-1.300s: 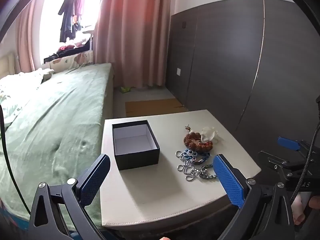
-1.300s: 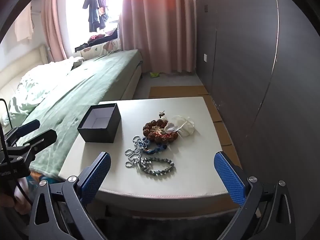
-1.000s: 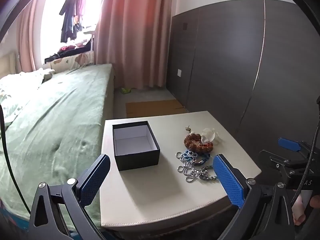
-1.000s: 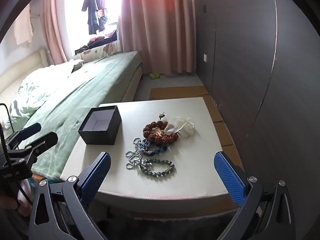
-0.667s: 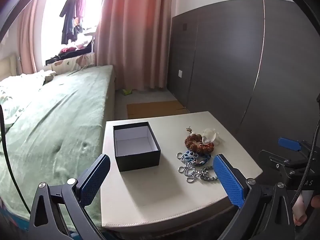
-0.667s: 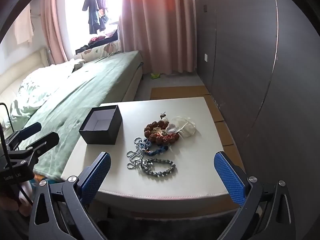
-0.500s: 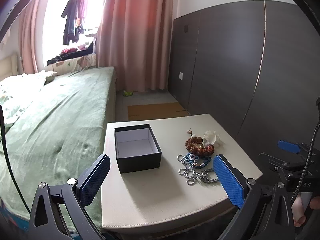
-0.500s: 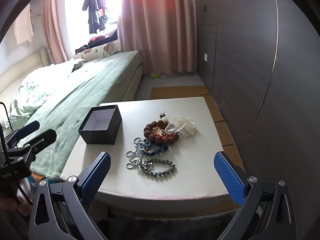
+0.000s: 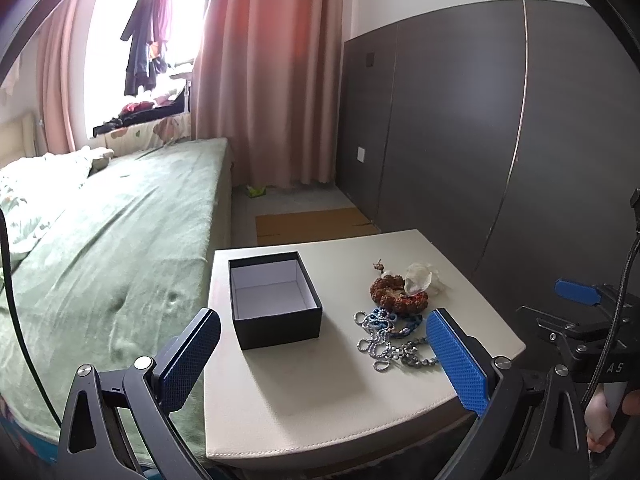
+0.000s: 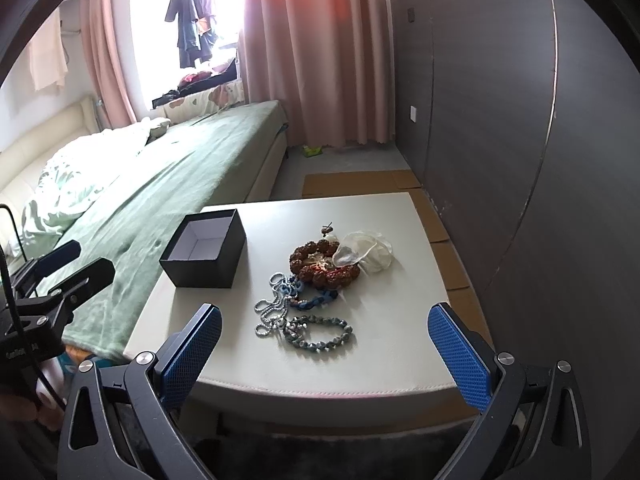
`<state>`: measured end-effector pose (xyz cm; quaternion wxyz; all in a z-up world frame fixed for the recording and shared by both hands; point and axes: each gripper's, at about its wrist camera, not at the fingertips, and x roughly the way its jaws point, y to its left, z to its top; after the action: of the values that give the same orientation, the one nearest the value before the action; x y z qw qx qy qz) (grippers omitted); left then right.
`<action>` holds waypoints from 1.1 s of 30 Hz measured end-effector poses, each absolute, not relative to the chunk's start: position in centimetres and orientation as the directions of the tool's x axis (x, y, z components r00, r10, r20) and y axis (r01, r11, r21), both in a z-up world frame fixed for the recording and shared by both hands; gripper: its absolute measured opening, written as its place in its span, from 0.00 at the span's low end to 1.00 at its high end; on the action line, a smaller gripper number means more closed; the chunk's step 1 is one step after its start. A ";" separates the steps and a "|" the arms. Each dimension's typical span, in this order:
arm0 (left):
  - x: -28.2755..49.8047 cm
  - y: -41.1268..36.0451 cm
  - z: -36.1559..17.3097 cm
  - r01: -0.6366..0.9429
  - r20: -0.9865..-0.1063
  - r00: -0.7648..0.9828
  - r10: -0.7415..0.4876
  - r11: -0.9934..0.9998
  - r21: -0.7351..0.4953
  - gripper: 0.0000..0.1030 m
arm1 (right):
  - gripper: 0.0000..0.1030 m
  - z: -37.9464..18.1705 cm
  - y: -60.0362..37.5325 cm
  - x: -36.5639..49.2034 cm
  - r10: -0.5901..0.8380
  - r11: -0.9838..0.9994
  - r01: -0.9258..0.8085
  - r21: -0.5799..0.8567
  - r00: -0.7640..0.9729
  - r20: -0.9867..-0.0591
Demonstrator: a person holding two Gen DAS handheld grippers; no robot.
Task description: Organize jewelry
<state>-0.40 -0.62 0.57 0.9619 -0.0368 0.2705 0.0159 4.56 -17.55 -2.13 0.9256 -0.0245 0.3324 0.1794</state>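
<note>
An open black box (image 9: 274,304) (image 10: 204,254) with a white inside stands empty on the left part of a small white table (image 9: 320,404) (image 10: 384,360). To its right lies a heap of jewelry: a brown bead bracelet (image 10: 323,265) (image 9: 398,294), a white sheer pouch (image 10: 370,252), a silver ball chain (image 10: 272,312) (image 9: 378,344), a blue chain (image 10: 316,300) and a grey-green bead bracelet (image 10: 320,334). My left gripper (image 9: 320,354) hangs open before the table's near edge. My right gripper (image 10: 326,354) is open too, short of the jewelry. Both hold nothing.
A bed with a green cover (image 9: 104,240) (image 10: 172,184) runs along the table's left side. A dark wardrobe wall (image 9: 480,140) (image 10: 520,120) stands to the right. Flat cardboard (image 10: 360,182) lies on the floor behind the table, before pink curtains (image 9: 272,80).
Both views have drifted slightly; the table and jewelry sit a little lower and closer in the frames. Nothing on the table has moved, and both grippers stay open.
</note>
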 end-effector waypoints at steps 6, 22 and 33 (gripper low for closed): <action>-0.3 -0.5 0.8 -0.057 -0.522 0.853 0.013 0.996 -0.068 0.99 | 1.00 -2.1 -17.6 4.6 0.317 0.934 -0.349 0.075 0.714 -0.624; -0.1 -0.6 0.8 -0.052 -0.526 0.850 0.014 0.997 -0.058 0.99 | 1.00 -2.0 -17.6 4.4 0.323 0.933 -0.351 0.083 0.711 -0.625; -0.1 -0.7 0.7 -0.050 -0.531 0.847 0.014 0.997 -0.053 0.99 | 1.00 -2.0 -17.7 4.5 0.324 0.932 -0.352 0.083 0.709 -0.627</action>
<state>-0.07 -0.75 0.74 0.9604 -0.0323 0.2761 0.0166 4.45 -17.66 -2.05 0.9241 -0.0213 0.3348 0.1830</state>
